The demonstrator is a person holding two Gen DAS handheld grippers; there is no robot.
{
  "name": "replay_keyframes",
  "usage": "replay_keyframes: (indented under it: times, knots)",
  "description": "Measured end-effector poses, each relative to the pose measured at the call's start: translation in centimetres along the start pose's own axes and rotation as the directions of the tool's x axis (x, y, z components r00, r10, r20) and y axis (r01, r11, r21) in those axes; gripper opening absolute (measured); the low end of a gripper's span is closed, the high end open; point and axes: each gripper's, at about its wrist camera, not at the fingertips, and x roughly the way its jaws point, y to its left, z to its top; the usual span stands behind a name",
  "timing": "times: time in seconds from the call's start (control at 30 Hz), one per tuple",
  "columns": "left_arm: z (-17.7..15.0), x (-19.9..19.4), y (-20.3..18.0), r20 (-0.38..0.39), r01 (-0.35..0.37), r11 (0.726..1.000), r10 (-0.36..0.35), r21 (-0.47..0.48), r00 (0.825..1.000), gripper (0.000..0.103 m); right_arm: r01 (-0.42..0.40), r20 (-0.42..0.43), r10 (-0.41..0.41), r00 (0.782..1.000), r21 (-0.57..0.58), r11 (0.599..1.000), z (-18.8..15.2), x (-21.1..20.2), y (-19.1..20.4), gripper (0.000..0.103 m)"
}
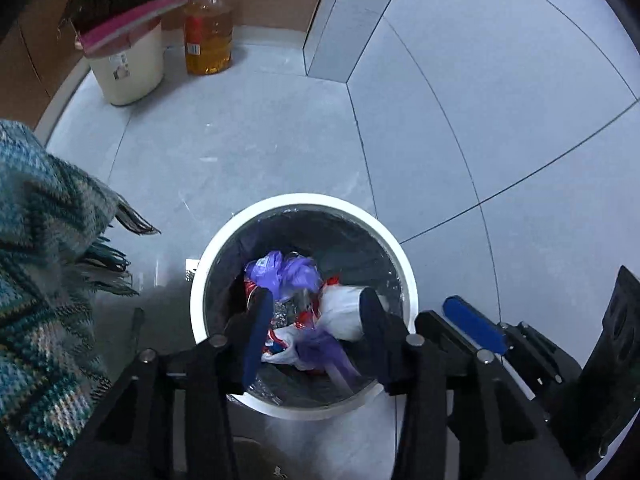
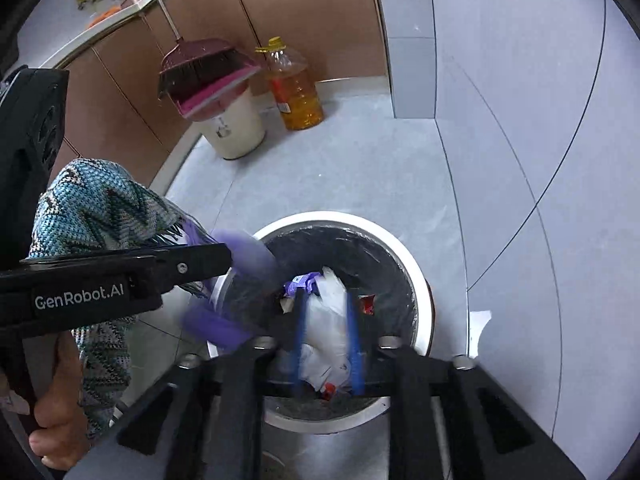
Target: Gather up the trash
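A white bin [image 1: 404,264], black-lined, is filled with purple and white trash [image 1: 304,300]. Both the left claw [image 1: 314,312] and right claw [image 2: 326,320] are held apart above it. A cream bucket [image 2: 236,128] and oil bottle [image 2: 298,92] are seen on grey floor [image 1: 248,140]; the desk [image 2: 120,16] is shown only in the right view.

The left black tongs [image 1: 316,312] with blue-padded fingers [image 1: 256,332] were angled steeply downward, jaws parted. The right black tongs [image 2: 326,316] were likewise tilted down, jaws apart. A bare hand [image 2: 60,404] was wrapped around the left handle.
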Motion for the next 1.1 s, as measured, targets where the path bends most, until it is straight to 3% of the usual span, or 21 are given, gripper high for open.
replay_keyframes:
  times: [0.13,0.3,0.5,0.7,0.87,0.93,1.03,1.1]
  knots:
    - [-0.5,-1.0,0.7,0.019,0.011,1.000,-0.010,-0.022,1.000,0.043,0.008,0.004,-0.008,1.000,0.016,1.000,-0.2,-0.2,-0.5,0.032]
    - [-1.7,-4.9,0.9,0.122,-0.023,0.999,0.027,-0.032,0.992,0.043,0.027,0.038,-0.028,0.999,0.024,0.999,-0.2,-2.4,-0.2,0.033]
    - [-5.8,-12.4,0.8,0.274,-0.124,0.991,0.133,-0.050,0.953,0.043,0.034,0.129,-0.031,0.991,-0.017,0.999,-0.7,-7.9,2.2,0.040]
    - [-11.1,-19.8,1.1,0.388,-0.251,0.963,0.269,-0.096,0.881,0.043,0.018,0.226,0.006,0.974,-0.102,0.995,-2.6,-14.4,6.7,0.045]
    - [-16.0,-26.0,2.4,0.471,-0.356,0.922,0.383,-0.151,0.795,0.043,-0.003,0.285,0.057,0.957,-0.188,0.982,-5.0,-18.9,11.1,0.053]
    - [-17.9,-28.1,3.1,0.491,-0.372,0.911,0.409,-0.176,0.770,0.050,-0.013,0.304,0.080,0.949,-0.217,0.976,-5.8,-20.5,12.9,0.056]
    - [-21.0,-31.3,4.1,0.530,-0.415,0.882,0.467,-0.224,0.708,0.055,-0.031,0.327,0.115,0.938,-0.251,0.967,-7.2,-22.5,15.2,0.058]
    - [-22.8,-33.1,4.8,0.542,-0.435,0.865,0.498,-0.251,0.677,0.055,-0.042,0.338,0.137,0.931,-0.274,0.961,-8.1,-23.8,16.7,0.060]
